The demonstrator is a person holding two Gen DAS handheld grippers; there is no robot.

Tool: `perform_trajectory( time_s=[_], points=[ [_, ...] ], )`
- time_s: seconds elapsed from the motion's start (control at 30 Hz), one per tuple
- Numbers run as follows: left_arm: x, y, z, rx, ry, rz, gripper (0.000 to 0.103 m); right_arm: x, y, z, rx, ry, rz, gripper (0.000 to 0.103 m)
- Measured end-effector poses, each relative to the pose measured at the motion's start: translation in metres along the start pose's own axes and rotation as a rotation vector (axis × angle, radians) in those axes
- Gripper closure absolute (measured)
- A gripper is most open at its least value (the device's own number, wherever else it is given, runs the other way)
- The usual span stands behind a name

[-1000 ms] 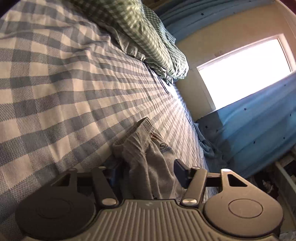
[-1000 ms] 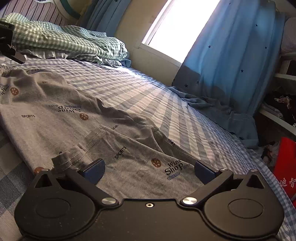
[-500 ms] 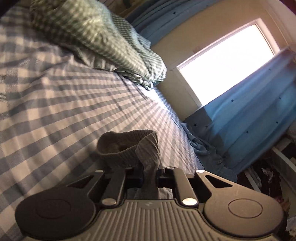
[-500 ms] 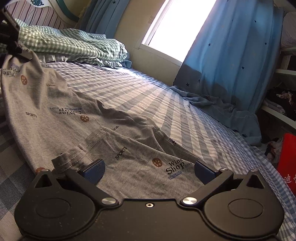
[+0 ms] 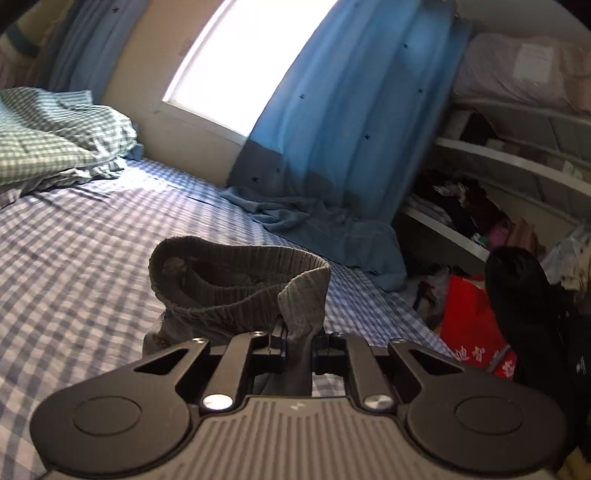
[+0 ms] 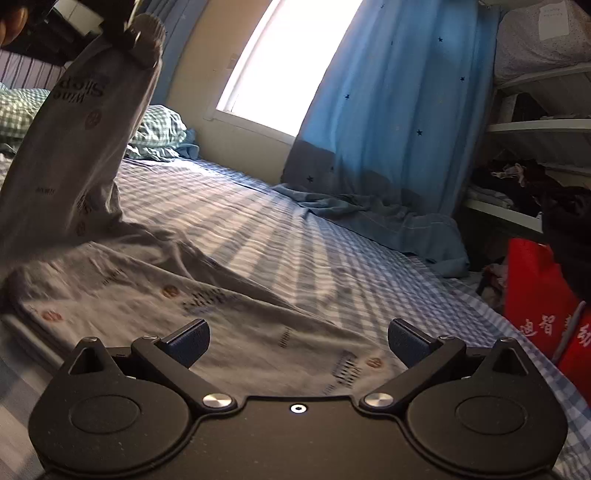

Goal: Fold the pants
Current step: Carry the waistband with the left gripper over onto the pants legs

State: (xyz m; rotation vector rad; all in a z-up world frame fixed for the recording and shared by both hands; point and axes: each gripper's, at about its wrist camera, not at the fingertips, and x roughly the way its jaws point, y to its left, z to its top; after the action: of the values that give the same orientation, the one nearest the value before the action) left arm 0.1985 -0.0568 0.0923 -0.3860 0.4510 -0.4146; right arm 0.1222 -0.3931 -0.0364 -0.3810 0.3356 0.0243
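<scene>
In the left wrist view, a green checked pillow (image 5: 55, 136) lies at nine o'clock on the blue checked bed sheet (image 5: 74, 258). At the centre, the left gripper (image 5: 299, 345) has its jaws pressed together on a fold of the grey pants (image 5: 236, 284); the ribbed waistband stands up in an open loop just above the fingers, off the sheet. Toward twelve o'clock sits the bright window (image 5: 243, 62), with a blue curtain (image 5: 343, 110) beside it at one o'clock, its hem pooled on the bed. At three o'clock are cluttered shelves (image 5: 498, 184) and, lower, a red bag (image 5: 472, 325).

In the right wrist view, at ten to eleven o'clock, one end of the pants (image 6: 88, 147) hangs raised high from the left gripper (image 6: 129, 31), stretched down to the sheet (image 6: 295, 236). The rest of the printed fabric lies spread on the bed from nine o'clock to the centre, motion-blurred. At six o'clock the right gripper (image 6: 297, 341) has its jaws spread wide, blue pads (image 6: 188, 341) apart, hovering over the near edge of the cloth and holding nothing. The curtain (image 6: 399, 110) hangs at one o'clock; the red bag (image 6: 535, 295) stands at three to four o'clock.
</scene>
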Motion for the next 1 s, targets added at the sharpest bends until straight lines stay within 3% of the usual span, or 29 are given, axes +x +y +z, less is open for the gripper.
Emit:
perform_trajectory(
  time_s=[0.2, 0.4, 0.57, 0.67, 0.7, 0.77, 0.8, 0.9, 1.0],
  points=[
    [0.04, -0.088, -0.037, 0.167, 0.111, -0.092, 0.091, -0.017, -0.057, -0.04, 0.008, 0.028, -0.129, 0.001],
    [0.079, -0.156, -0.11, 0.393, 0.248, -0.121, 0.092, -0.028, -0.094, -0.08, -0.008, 0.082, -0.237, 0.001],
    [0.1, -0.17, -0.166, 0.495, 0.366, -0.101, 0.091, -0.033, -0.117, -0.105, 0.027, 0.119, -0.279, 0.001],
    [0.095, -0.16, -0.174, 0.438, 0.405, -0.109, 0.087, -0.037, -0.126, -0.112, 0.049, 0.128, -0.295, 0.001],
    [0.091, -0.155, -0.171, 0.406, 0.406, -0.127, 0.081, -0.038, -0.127, -0.113, 0.054, 0.13, -0.296, 0.001],
    [0.082, -0.147, -0.166, 0.349, 0.408, -0.159, 0.059, -0.04, -0.127, -0.111, 0.057, 0.132, -0.296, 0.001],
    [0.076, -0.14, -0.158, 0.316, 0.398, -0.168, 0.043, -0.041, -0.127, -0.11, 0.057, 0.132, -0.294, 0.001],
    [0.055, -0.128, -0.143, 0.28, 0.356, -0.177, 0.033, -0.044, -0.123, -0.106, 0.065, 0.127, -0.28, 0.001],
    [0.036, -0.115, -0.129, 0.264, 0.287, -0.122, 0.014, -0.049, -0.119, -0.097, 0.067, 0.107, -0.265, 0.001]
  ],
)
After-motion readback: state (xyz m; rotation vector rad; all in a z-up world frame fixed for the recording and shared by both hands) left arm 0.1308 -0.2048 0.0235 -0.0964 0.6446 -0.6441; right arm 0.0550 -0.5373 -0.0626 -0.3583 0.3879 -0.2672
